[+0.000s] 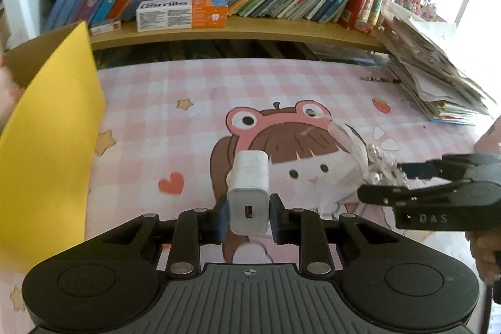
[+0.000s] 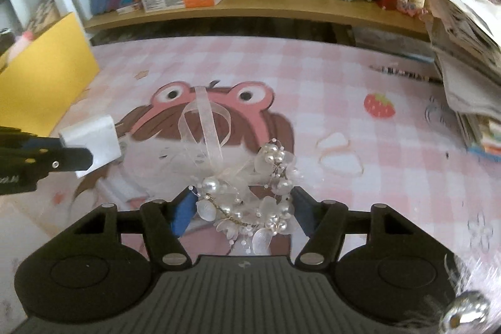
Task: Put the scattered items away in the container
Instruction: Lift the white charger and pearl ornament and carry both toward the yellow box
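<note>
While our left gripper point(image 1: 247, 216) clamps the stiff, light charger point(image 1: 249, 188) by its sides, our right gripper point(image 2: 241, 213) pinches the fragile, floppy pearl corsage point(image 2: 250, 202) above the mat; yellow box point(image 1: 47, 127) waits left.

White charger point(image 1: 249, 193) and pearl ornament point(image 2: 250, 202) gripped; yellow box point(image 1: 47, 146) left.

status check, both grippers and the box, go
Left gripper shut on white charger. Right gripper around pearl hairpiece, grip unclear. Yellow box open at left. Nothing blocking the way to it.
</note>
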A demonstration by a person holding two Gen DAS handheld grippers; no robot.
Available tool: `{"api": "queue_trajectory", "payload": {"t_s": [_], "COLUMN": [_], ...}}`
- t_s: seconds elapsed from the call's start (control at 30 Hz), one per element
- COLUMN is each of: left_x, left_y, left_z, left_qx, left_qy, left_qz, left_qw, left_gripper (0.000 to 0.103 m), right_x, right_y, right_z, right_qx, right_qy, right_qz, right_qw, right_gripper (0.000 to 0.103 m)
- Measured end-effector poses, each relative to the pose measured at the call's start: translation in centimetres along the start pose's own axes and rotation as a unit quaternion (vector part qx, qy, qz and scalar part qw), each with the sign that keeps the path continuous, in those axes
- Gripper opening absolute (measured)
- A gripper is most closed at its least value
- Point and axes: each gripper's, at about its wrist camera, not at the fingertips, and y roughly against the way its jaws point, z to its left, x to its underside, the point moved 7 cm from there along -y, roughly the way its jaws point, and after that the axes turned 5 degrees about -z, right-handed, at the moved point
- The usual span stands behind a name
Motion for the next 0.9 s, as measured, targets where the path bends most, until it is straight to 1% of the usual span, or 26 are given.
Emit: {"api": "queue_trajectory", "payload": {"t_s": [0.13,0.3,0.53,0.7,0.9], "left_x": [0.4,1.1,2.5,3.4,4.4], "left_y": [2.2,4.6,7.1,8.6,9.9], "left_z": [0.2,0.2,0.5,0.5,0.4], "left_qx": [0.002,0.005,0.005,0.001,0.005], "left_qy": [0.012,0.02,0.028,0.021,0.016], "left_qz": [-0.013,-0.026,-0.033,-0.037,-0.034], "left_qw": [0.9998,0.9994,0.999,0.9991,0.9993], "left_gripper": [0.024,0.024,0.024,0.024,0.024], "right_x": [1.3,2.6,3.8,4.4,5.1], "right_y": [2.1,4.3,6.1,7.2,8.1], "right_z": [1.1,2.4,3.7,4.9,6.3], "right_qx": [-0.013,-0.017,-0.021,-0.027,-0.03], "right_qy": [-0.009,-0.006,0.005,0.017,0.031], "right_qz": [0.008,0.01,0.013,0.012,0.013], "right_qw": [1.0,1.0,1.0,0.999,0.999], "right_gripper": [0.063,0.063,0.063,0.063,0.063]}}
